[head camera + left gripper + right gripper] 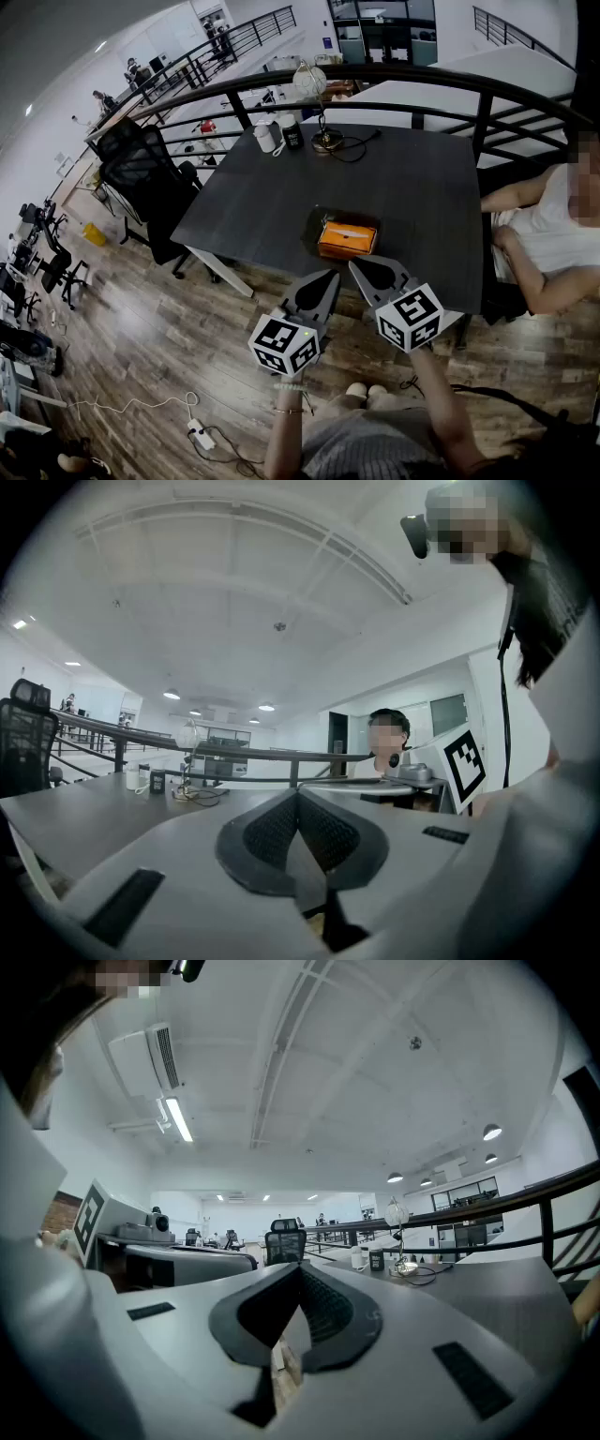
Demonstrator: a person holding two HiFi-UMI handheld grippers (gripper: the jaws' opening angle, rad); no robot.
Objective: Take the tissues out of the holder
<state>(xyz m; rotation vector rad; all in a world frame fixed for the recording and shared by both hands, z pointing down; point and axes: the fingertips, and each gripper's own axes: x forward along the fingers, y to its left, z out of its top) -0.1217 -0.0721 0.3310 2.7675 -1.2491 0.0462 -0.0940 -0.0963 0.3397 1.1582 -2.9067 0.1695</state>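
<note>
The fingers of the left gripper [328, 278] [298, 795] are pressed together on nothing, and so are those of the right gripper [362, 268] [300, 1268]. Both hang just off the near edge of the dark grey square surface [272, 202]. The orange rectangular tissue holder [347, 238] sits close to that edge, just beyond the fingertips.

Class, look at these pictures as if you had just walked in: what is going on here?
A person standing at a dark table holds a gripper in each hand. The left gripper and the right gripper are both shut and empty, held just short of the table's near edge. The orange tissue holder sits on the table ahead of them, untouched.
</note>
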